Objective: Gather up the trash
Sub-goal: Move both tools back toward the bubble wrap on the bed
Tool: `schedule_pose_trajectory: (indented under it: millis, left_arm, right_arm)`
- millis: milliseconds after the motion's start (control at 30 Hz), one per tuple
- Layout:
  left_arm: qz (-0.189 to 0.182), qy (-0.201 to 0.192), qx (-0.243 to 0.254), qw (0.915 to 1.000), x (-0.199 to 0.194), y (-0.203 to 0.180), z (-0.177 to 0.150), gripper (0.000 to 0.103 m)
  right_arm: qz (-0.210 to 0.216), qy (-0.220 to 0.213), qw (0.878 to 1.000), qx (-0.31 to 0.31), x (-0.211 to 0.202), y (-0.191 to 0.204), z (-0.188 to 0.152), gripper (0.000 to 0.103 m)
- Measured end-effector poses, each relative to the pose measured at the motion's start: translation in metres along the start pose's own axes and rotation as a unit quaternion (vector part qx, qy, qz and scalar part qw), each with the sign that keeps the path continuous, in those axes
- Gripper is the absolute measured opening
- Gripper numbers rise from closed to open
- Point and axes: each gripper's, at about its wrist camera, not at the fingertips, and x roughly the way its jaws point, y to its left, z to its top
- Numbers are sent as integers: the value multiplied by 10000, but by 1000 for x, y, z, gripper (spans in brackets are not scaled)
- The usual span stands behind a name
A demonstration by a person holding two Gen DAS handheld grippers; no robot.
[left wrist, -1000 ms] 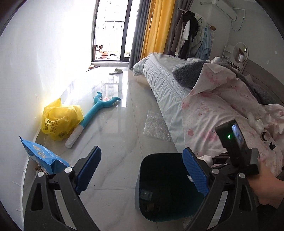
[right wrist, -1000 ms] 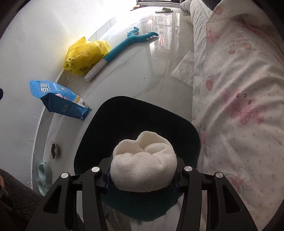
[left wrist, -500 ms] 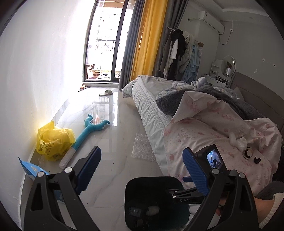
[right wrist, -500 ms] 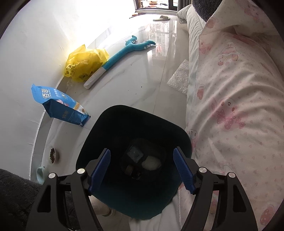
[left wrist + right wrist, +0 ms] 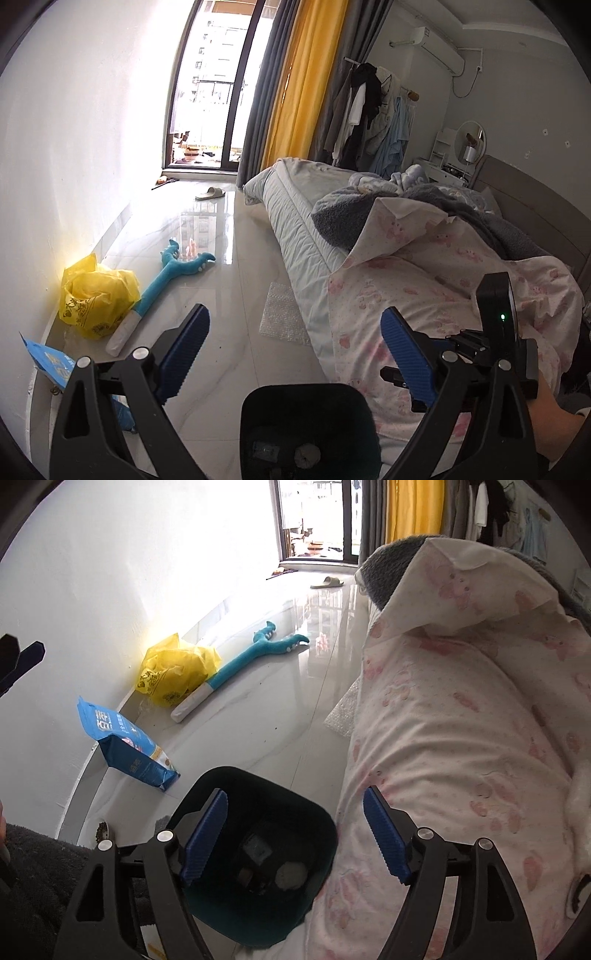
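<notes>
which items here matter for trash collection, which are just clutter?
Job:
- dark bin
- white wad inside it
- right gripper, jaws opening, empty
- bubble wrap, likely trash

Lying about:
- yellow bag
- blue pouch
- teal plush toy
- slipper

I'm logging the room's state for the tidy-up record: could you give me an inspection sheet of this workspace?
Surface: glossy pale tiled floor, dark specks scattered on it.
Job's things: dark teal plastic bin beside the bed; white crumpled wad lies inside it.
Clutter: yellow plastic bag, blue foil pouch, teal plush toy stick, sheet of bubble wrap, beige slipper.
Grippers: left gripper open, empty; right gripper above the bin, jaws opening, nothing between them.
Cables: white cord under the wall air conditioner.
Surroundings: bed with pink-patterned quilt, yellow curtain, clothes rack.
</notes>
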Motion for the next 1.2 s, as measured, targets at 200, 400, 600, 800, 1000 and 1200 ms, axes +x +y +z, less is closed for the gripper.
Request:
schedule_pose_trajectory:
  millis: [200, 400, 600, 800, 1000, 1200]
  left_arm:
    - [-120, -68, 260, 9996, 12, -30, 13, 97]
    - [-293, 60, 244, 9993, 31, -52, 13, 97]
    - [-475, 224, 405, 9978, 50, -84, 11, 97]
    - [-632, 237, 605, 9959, 62, -109, 11, 97]
    - [-762, 319, 636, 9946, 77, -124, 11, 97]
    - [-1033, 276, 292, 9938, 90, -136, 20, 97]
  right_arm:
    - [-267, -375, 9989, -37, -28, -37, -6, 79]
    - [-551, -614, 9964, 173, -57, -85, -11, 80]
    - [-655, -754, 9942, 401, -77, -116, -17, 80]
    - [-552, -621, 9961, 303, -85, -138, -14, 81]
    - [-653, -444, 9968, 119, -90, -157, -10, 81]
    - [-870, -354, 9953, 222, -100, -188, -21, 81]
